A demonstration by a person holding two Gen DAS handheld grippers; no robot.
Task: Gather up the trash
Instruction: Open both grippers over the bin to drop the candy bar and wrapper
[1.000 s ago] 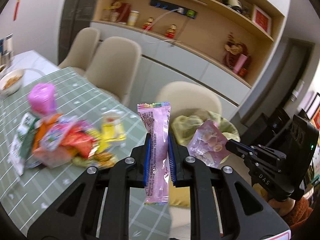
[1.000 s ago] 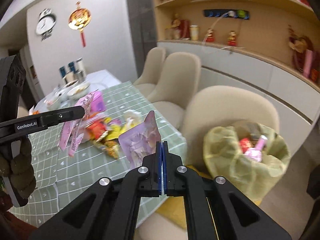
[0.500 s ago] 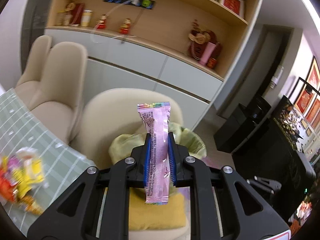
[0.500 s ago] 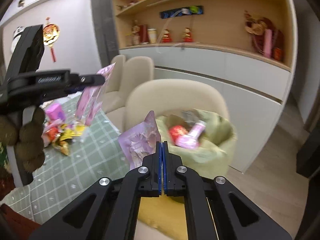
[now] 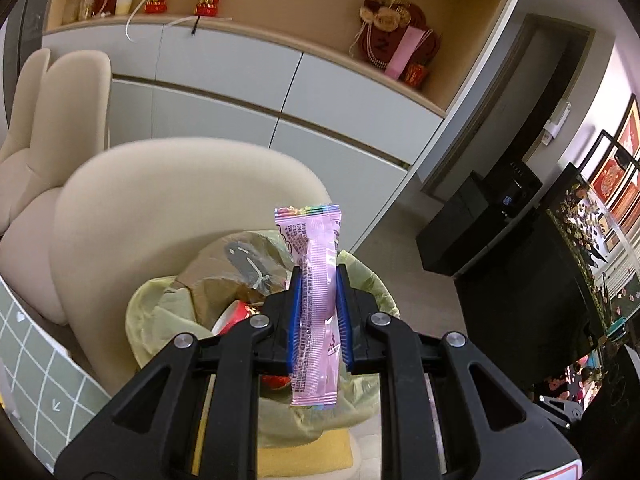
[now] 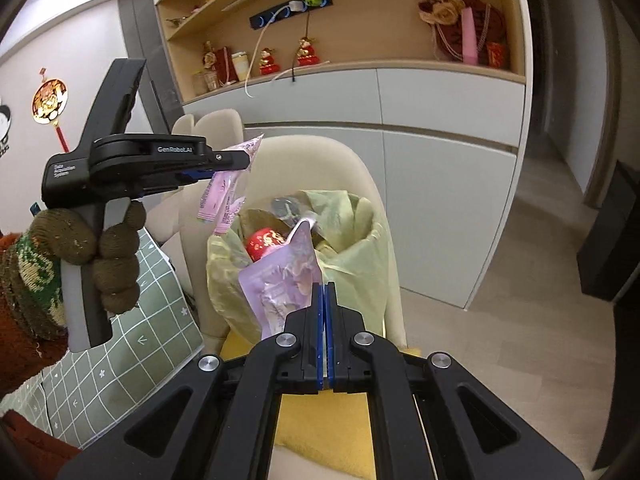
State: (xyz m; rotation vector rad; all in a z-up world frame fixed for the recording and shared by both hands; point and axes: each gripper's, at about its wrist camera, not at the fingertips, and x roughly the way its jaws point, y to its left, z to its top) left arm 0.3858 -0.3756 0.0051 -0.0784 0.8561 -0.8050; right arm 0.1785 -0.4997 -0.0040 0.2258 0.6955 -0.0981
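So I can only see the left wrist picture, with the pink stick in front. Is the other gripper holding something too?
Observer: Yes. The right gripper is shut on a purple pouch, pinched by its edge.
Operator: Is it near the bin?
Observer: The pouch hangs just in front of the green trash bag, which sits on a beige chair.
Operator: And where's my pink stick from over there?
Observer: The right wrist view shows the left gripper holding the pink stick wrapper up beside the bag's left rim, higher than the pouch.
Operator: Who's holding it?
Observer: A hand in a brown knitted glove.
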